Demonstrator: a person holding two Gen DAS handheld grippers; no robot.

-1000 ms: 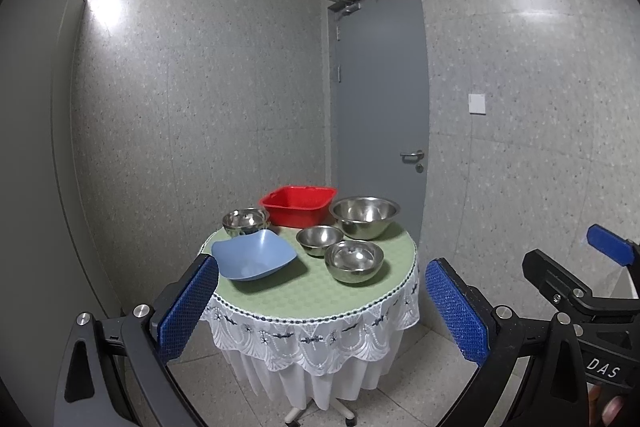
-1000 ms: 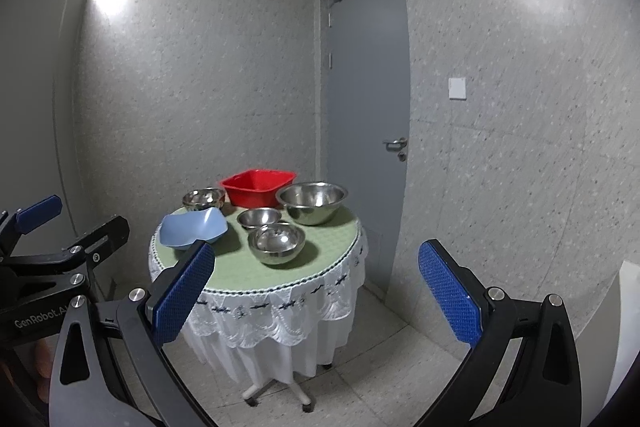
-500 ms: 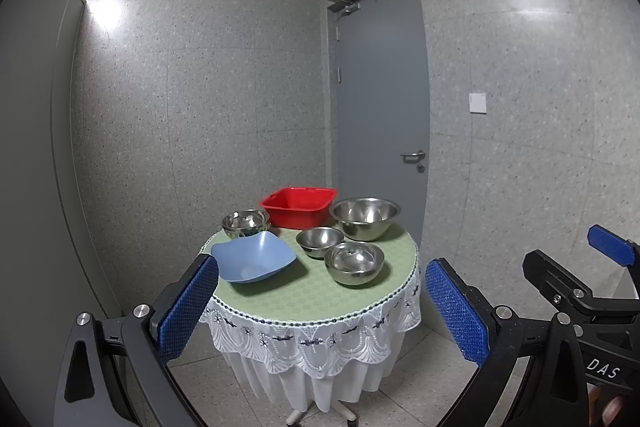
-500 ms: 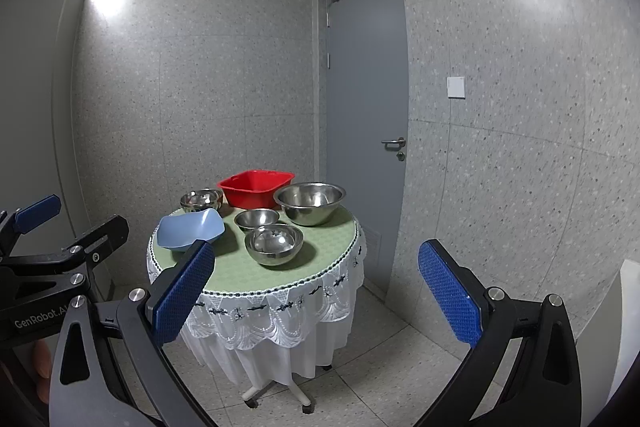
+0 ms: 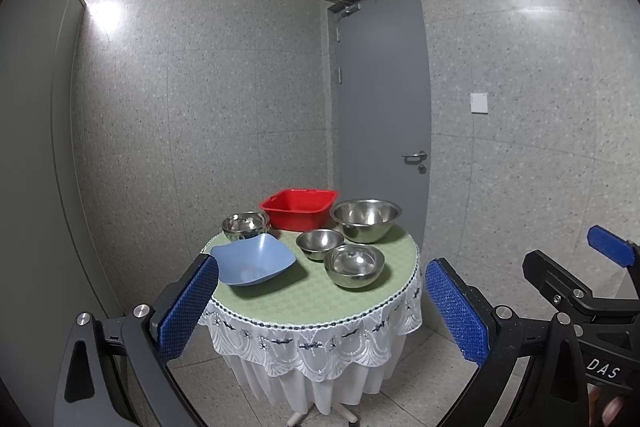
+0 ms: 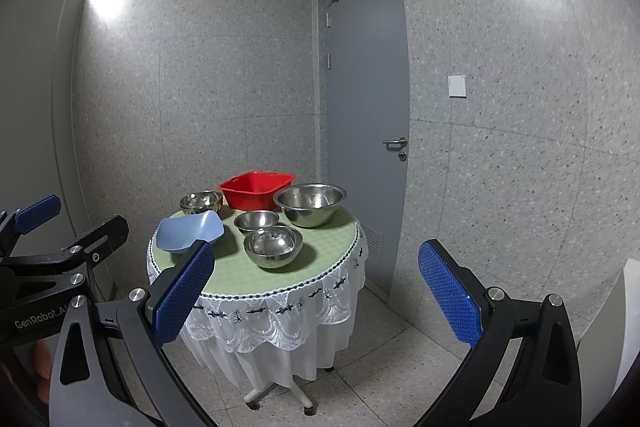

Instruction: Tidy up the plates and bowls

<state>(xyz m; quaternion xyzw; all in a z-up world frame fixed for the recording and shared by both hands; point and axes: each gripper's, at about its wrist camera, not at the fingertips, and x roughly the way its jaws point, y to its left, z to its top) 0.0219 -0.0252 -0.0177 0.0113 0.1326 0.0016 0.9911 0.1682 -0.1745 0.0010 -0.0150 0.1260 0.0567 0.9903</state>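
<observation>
- Two hand-held grippers face a small round table (image 5: 320, 297) draped in a green cloth with a white lace skirt, set in the corner of a speckled grey room beside a closed grey door (image 5: 382, 115).
- The left gripper (image 5: 320, 311) hangs well short of the table, its blue-padded jaws spread wide and holding nothing.
- The right gripper (image 6: 316, 291) is likewise wide apart and empty, also well back from the tabletop.
- On the table sit a blue plastic bowl (image 5: 253, 258) at the near left, a medium steel bowl (image 5: 354, 265) at the near right, a small steel bowl (image 5: 319, 243) just behind it, and a large steel bowl (image 5: 365, 219) at the far right.
- A stack of steel bowls (image 5: 245, 225) stands at the far left, apparently two or more nested; the exact count cannot be told.
- A red tub (image 5: 298, 207) sits at the back, near the wall, and appears empty.
- No plate is visible in either view.
- Judged from the layout, the sorting has barely begun: apart from the nested stack, each bowl lies separate and nothing is in the tub.
</observation>
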